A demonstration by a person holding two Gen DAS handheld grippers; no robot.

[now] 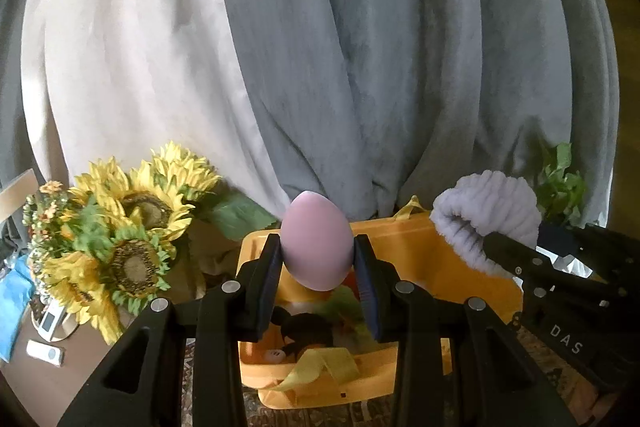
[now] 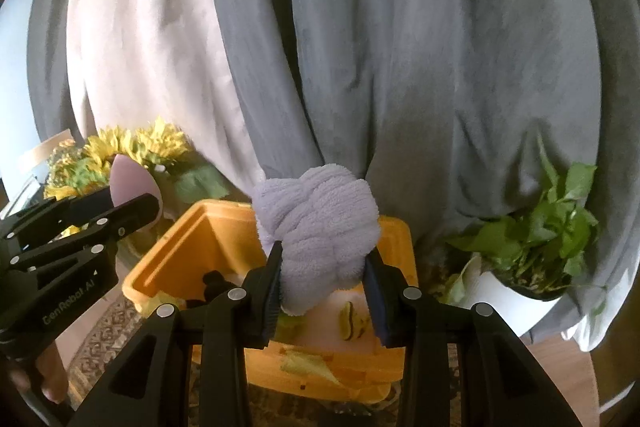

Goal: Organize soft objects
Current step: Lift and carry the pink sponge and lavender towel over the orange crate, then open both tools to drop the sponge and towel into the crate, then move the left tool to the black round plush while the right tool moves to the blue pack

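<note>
The left gripper (image 1: 316,259) is clamped on a smooth pink egg-shaped sponge (image 1: 316,243), its dark fingers (image 1: 269,267) pressing on either side of the widest part with the pointed end up. The right gripper (image 2: 326,281) is closed on a fluffy lavender chenille cloth bundle (image 2: 320,223), which bulges well above the fingers (image 2: 274,279) and hangs a little below them. Both loads are held in the air over an open orange plastic bin (image 1: 440,259), which already contains a dark soft toy (image 1: 308,327), yellow-green ribbon (image 1: 320,367) and other soft pieces. A bunch of artificial sunflowers (image 1: 132,219) stands to the bin's left, a leafy green potted plant (image 2: 540,235) to its right, and grey and cream curtains (image 2: 400,67) hang behind.

The step in hand looks like dropping both soft items into the bin. To do it well, each gripper should be brought clearly inside the bin's rim before the fingers part, since the sponge is rounded and springy and may bounce or roll out if let go from high up. Lowering it near the contents first should help. The cloth is bulky and may snag on a finger, so a wide release and a straight lift away seem wise. The two grippers sit close together; releasing one at a time would avoid a collision.
</note>
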